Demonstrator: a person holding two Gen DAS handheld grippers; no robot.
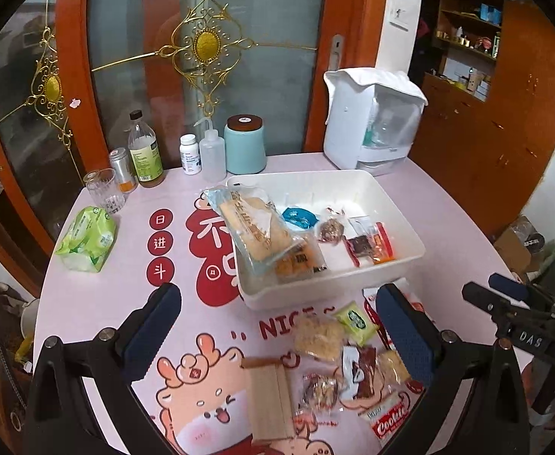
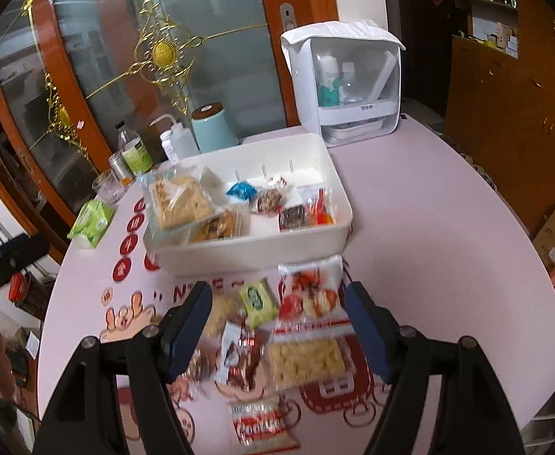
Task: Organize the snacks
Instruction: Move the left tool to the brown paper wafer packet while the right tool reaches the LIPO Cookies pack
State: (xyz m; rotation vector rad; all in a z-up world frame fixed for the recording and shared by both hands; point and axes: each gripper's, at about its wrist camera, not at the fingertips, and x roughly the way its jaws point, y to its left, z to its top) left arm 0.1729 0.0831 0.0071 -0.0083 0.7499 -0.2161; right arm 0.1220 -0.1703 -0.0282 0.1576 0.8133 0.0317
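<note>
Left wrist view first: the left gripper (image 1: 277,326) hangs over the pink table (image 1: 99,303) with its fingers spread wide and nothing between them. Beyond it sits the white bin (image 1: 410,254), already holding a big flat bread pack (image 1: 254,227), a blue packet (image 1: 299,218) and a few small wrapped sweets. On the near side of the bin, loose snacks lie scattered on the table: a green packet (image 1: 355,320), a pale wafer pack (image 1: 268,398), a Cookie packet (image 1: 391,419).

Over on the right wrist view, the right gripper (image 2: 279,324) hovers above that same pile, fingers apart and empty, a red-and-white pack (image 2: 311,295) and a cracker pack (image 2: 308,360) lying below the gap.

Now the risks, as I read it. The packets overlap and touch, so a closing pinch could catch two at once or drag a neighbour off toward the near edge. The wrappers look slick and crinkly; a shallow grip may slide off. And both grippers are working one small patch, so they could bump.
</note>
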